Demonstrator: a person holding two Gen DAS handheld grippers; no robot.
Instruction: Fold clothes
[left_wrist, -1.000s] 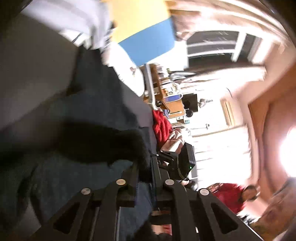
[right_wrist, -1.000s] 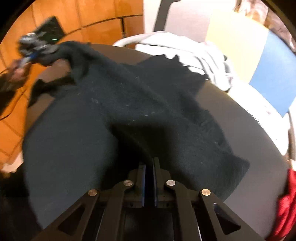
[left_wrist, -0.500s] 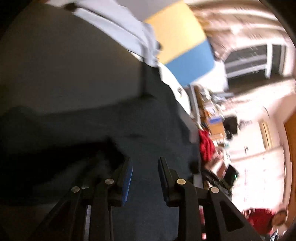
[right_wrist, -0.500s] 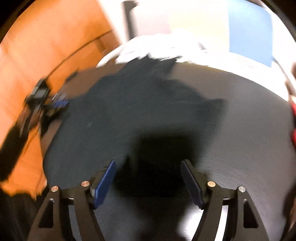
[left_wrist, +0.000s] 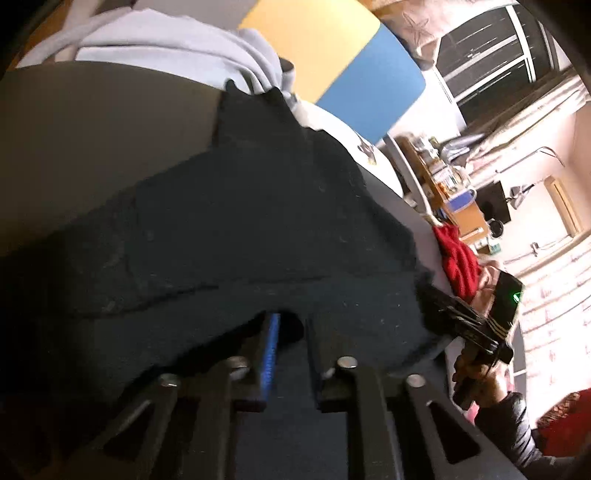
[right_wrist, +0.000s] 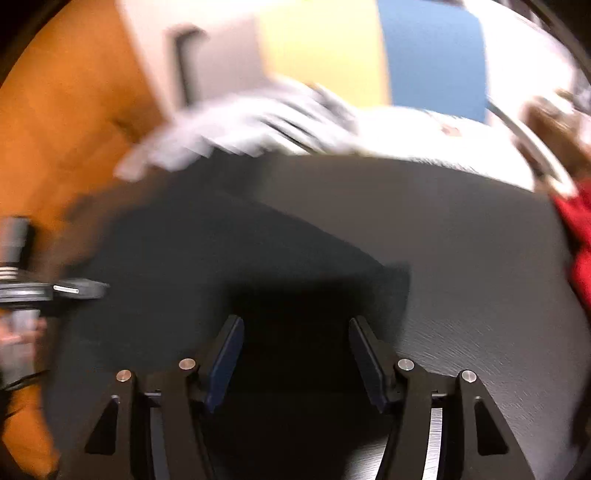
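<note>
1. The dark garment lies spread on the dark round table, a knitted or fleecy piece in very dark blue-black with one layer lapped over another in a ragged diagonal edge.
2. In the left wrist view the garment reaches from the table's far edge down to the near edge, where its hem drapes over the fingertips of the left gripper.
3. The left gripper's fingers stand close together with a narrow gap between them; a blue pad shows on one finger. Cloth hangs over the tips, so I cannot tell whether they pinch the fabric or merely sit under it.
4. The right gripper hovers above the garment with its fingers spread wide and nothing between them; this view is motion-blurred.
5. In the left wrist view the right gripper shows at the table's right edge, held in a hand, its tips at or just beside the garment's corner.
6. A pale grey garment lies heaped at the far edge of the table, touching the dark one's far corner.
7. A red knitted garment sits just off the table's right edge.
8. Behind the table stands a yellow and blue panel.
</note>
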